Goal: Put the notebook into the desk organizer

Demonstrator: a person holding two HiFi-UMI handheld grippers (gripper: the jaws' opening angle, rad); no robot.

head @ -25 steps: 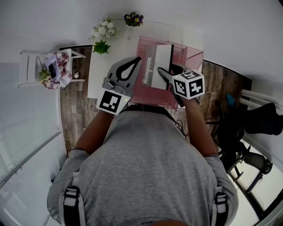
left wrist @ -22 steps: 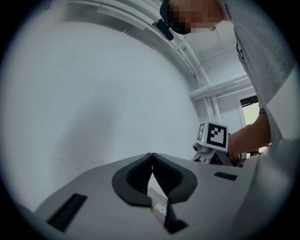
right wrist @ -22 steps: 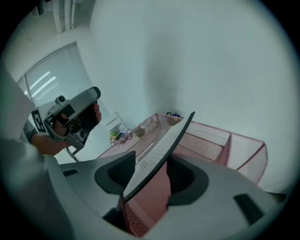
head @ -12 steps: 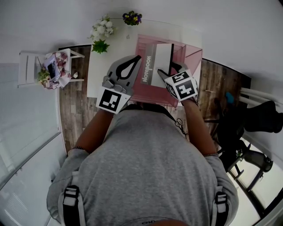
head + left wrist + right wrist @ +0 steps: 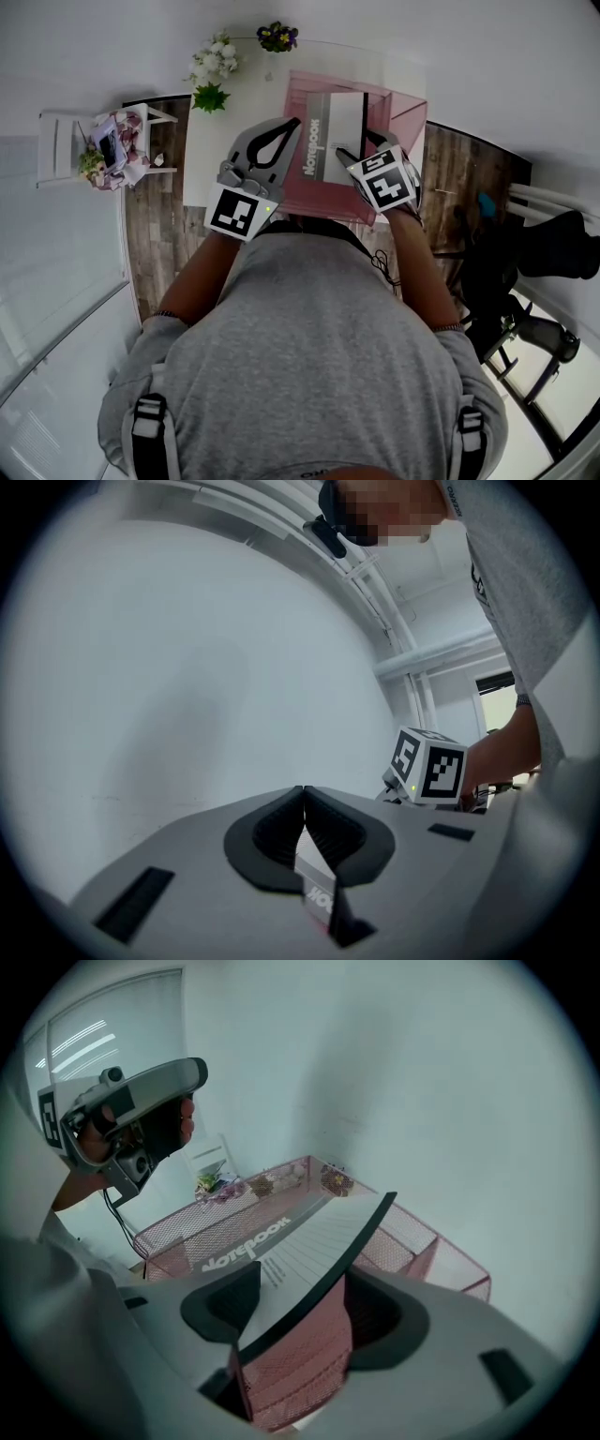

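**Both hand-held grippers raised ahead of the chest, right one letting go**

The left forearm (image 5: 192, 277) and right forearm (image 5: 422, 272) are bare and reach forward, elbows bent. The left hand-held gripper (image 5: 303, 794) points ahead with its pads meeting at the tips. The right hand-held gripper (image 5: 300, 1293) sits close beside it. Its jaws are opening, and the edge of the notebook (image 5: 309, 1241) stands between them with the pads not pressing on it.

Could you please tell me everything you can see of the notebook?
The notebook is thin, with a grey cover printed NOTEBOOK in white, a lined pale panel and a dark edge. It lies tilted over the pink mesh organizer. The left gripper is shut on one edge; the right gripper straddles another, its jaws opening.
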